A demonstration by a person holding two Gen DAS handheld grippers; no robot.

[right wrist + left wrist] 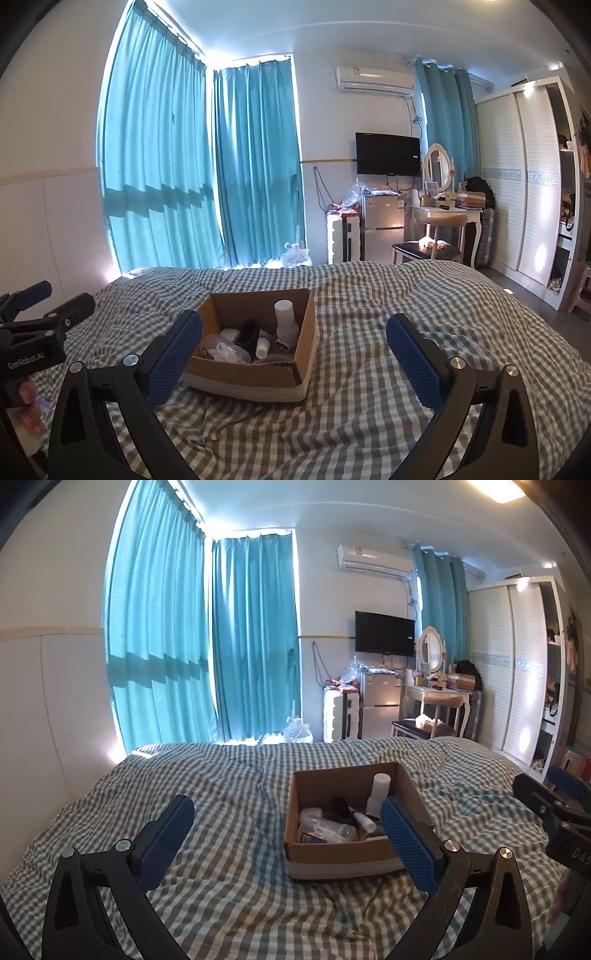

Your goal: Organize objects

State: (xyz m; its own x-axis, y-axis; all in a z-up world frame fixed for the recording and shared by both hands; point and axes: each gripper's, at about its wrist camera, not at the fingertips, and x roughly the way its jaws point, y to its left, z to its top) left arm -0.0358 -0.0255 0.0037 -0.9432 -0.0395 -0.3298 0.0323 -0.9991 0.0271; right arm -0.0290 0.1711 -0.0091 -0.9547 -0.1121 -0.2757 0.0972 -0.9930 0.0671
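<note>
On the checked bedspread a cardboard box sat mid-bed, holding a white bottle, a dark item and other small containers. The left gripper and right gripper hovered near it, both spread wide and empty.

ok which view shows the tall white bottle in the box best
The right wrist view. The tall white bottle stands fully exposed against the cardboard box's far wall. In the left wrist view, the same bottle has its lower part hidden behind the left tongs' blue pad.
</note>
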